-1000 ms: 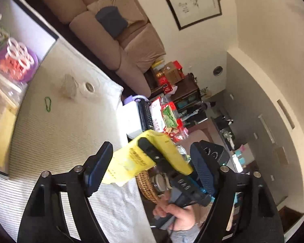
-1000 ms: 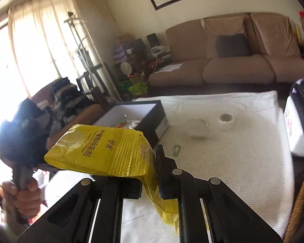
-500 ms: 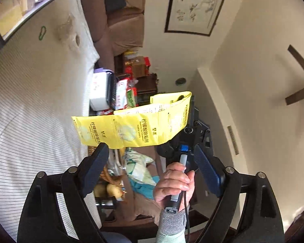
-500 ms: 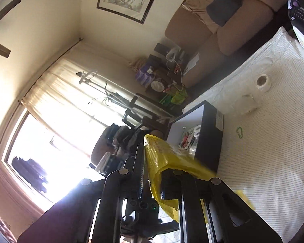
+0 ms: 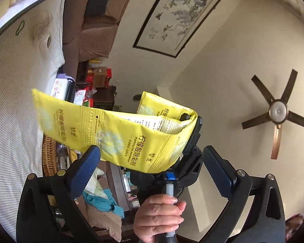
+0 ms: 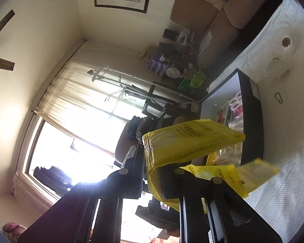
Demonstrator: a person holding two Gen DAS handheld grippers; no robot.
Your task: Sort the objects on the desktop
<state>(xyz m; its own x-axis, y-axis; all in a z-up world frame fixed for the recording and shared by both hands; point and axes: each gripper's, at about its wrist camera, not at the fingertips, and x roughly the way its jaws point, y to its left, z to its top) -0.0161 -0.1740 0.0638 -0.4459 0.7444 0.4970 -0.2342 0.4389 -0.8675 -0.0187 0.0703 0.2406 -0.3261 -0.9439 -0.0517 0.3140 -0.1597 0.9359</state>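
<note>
My right gripper point(image 6: 152, 174) is pinching the folded yellow packet point(image 5: 119, 133), holding it in the air beside the table point(image 5: 14, 105). My left gripper point(image 5: 152, 174) is opening wide, gripping nothing.

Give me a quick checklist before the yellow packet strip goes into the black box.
1. Right gripper shut on the yellow packet strip: ok, clamped at its fold.
2. Left gripper free of the strip: ok, jaws opening, pads apart and not pressing it.
3. Strip hangs clear of the table: ok in the left wrist view; its loose end flaps.
4. Black box open on top: ok, no lid in sight.
5. Room in the box: cannot tell, other items already lie inside.
6. Green clip and tape roll outside the box: ok, both on the white cloth.
</note>
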